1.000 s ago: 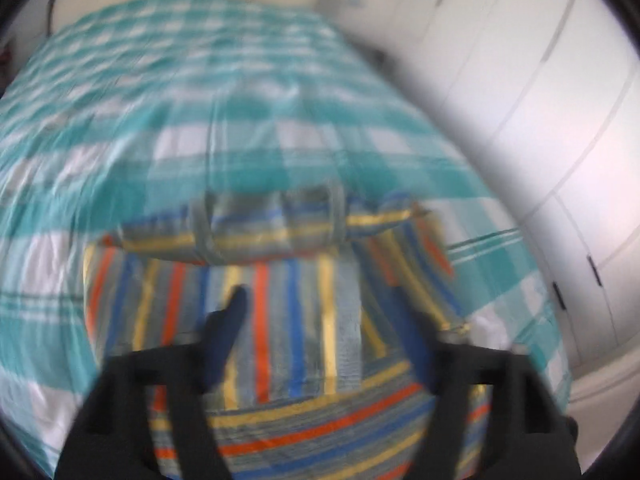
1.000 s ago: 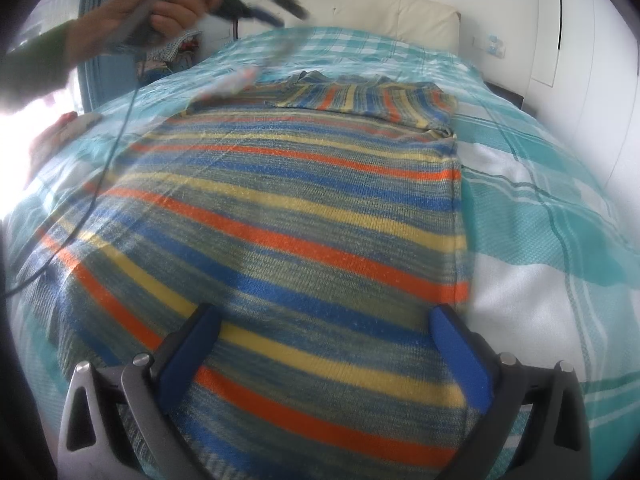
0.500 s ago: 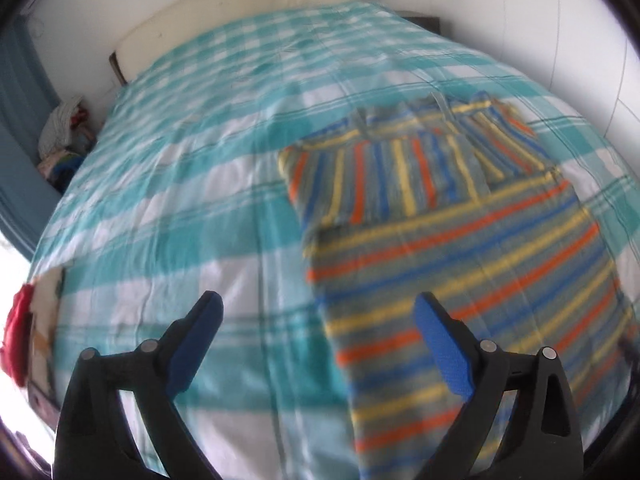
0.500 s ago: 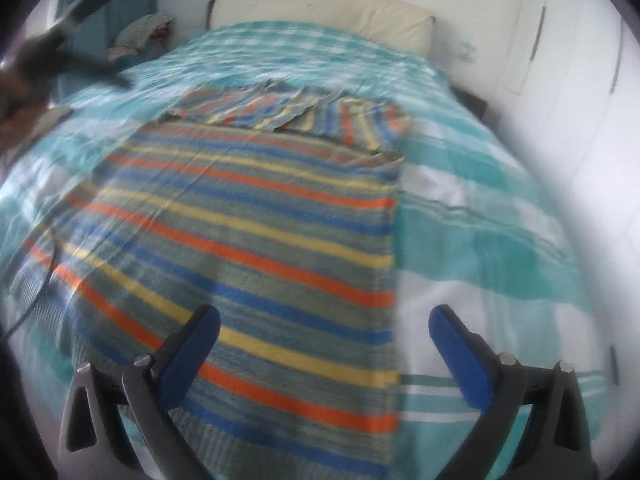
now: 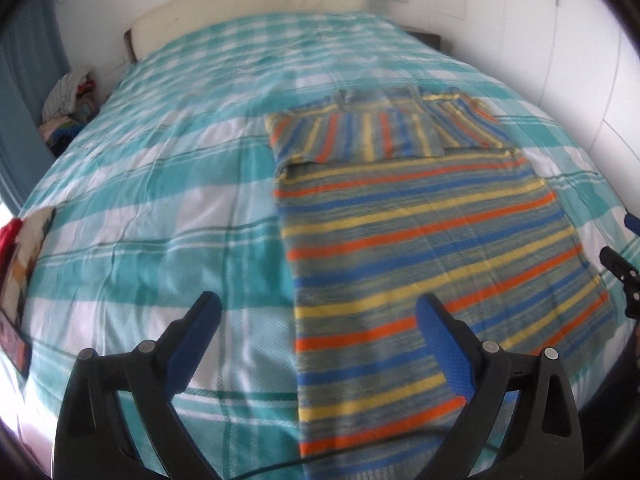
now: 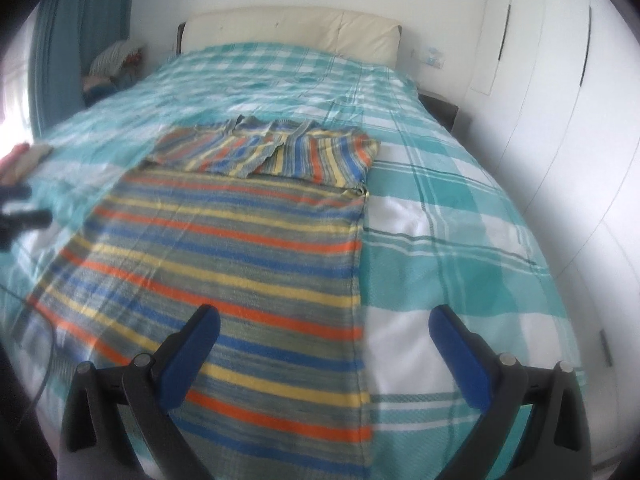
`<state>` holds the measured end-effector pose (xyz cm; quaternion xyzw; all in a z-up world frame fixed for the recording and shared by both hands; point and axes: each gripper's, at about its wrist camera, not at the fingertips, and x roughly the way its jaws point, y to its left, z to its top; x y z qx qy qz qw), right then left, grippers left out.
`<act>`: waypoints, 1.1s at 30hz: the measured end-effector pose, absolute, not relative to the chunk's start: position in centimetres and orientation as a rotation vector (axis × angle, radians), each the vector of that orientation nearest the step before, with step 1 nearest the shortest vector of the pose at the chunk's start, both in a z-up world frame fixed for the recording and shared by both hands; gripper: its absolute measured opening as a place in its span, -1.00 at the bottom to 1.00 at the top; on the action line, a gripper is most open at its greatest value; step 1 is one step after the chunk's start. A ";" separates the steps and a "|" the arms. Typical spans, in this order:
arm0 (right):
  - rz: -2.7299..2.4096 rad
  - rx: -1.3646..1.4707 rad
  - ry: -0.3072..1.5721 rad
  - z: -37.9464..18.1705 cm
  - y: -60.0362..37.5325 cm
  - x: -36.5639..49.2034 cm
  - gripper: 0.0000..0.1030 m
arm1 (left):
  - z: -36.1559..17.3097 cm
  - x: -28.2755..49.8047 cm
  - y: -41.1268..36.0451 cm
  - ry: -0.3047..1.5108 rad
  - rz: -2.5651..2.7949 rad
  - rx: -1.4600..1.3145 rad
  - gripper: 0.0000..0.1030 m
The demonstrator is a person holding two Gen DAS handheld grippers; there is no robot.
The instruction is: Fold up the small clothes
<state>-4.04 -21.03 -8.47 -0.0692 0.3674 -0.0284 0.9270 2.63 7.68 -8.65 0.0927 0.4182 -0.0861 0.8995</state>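
Our left gripper (image 5: 316, 340) is spread wide, holding nothing, over the striped sweater's (image 5: 432, 248) left edge. The sweater lies flat on the bed (image 5: 168, 208), sleeves folded across its top. Our right gripper (image 6: 324, 344) gapes empty above its right edge.

A bed (image 5: 132, 216) with a teal-and-white checked cover carries a striped knit sweater (image 5: 432, 240) lying flat, both sleeves folded across its chest; a cream pillow (image 6: 288, 30) lies along the head end
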 end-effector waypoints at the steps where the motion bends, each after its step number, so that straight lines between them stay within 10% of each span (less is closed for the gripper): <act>1: -0.062 -0.124 0.741 -8.7 -21.5 -3.8 0.99 | -8.8 3.0 8.2 0.859 -0.166 0.172 0.91; 33: -0.345 0.064 0.746 -16.4 -30.7 0.2 0.99 | -8.8 -0.3 14.2 0.756 -0.180 0.071 0.92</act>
